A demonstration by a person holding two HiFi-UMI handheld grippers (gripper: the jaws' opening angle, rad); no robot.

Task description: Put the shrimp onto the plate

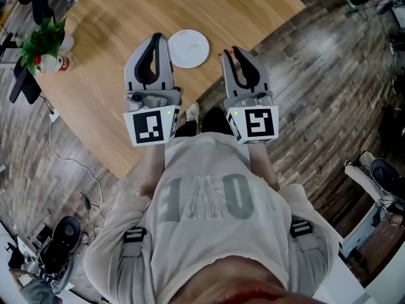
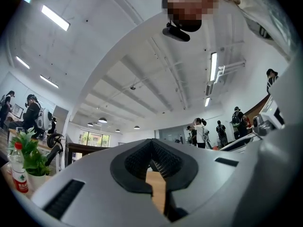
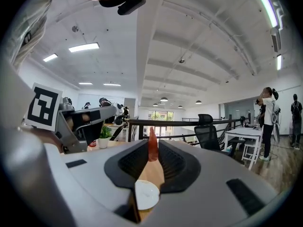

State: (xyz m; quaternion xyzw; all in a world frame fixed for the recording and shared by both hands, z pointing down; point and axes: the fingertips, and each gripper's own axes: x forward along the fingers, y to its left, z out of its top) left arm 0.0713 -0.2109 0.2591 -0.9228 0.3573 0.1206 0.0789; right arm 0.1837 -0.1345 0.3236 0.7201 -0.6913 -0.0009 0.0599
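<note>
A small orange-red shrimp (image 3: pixel 152 144) stands upright between the pads of my right gripper (image 3: pixel 152 154), which is shut on it. In the head view this gripper (image 1: pixel 232 51) hovers over the wooden table's (image 1: pixel 114 18) near edge, just right of the white plate (image 1: pixel 188 48). The same plate (image 3: pixel 146 195) shows low between the right jaws, and it has nothing on it. My left gripper (image 1: pixel 154 40) is held level beside the plate's left rim. Its pads (image 2: pixel 163 159) meet at the tips with nothing between them.
At the table's left end stand a potted plant (image 1: pixel 43 42) and a red-labelled bottle (image 1: pixel 56 63). Cables trail on the wood floor at the left (image 1: pixel 69 160). An office chair (image 3: pixel 208 134) and white desks (image 3: pixel 244 136) with several people lie beyond.
</note>
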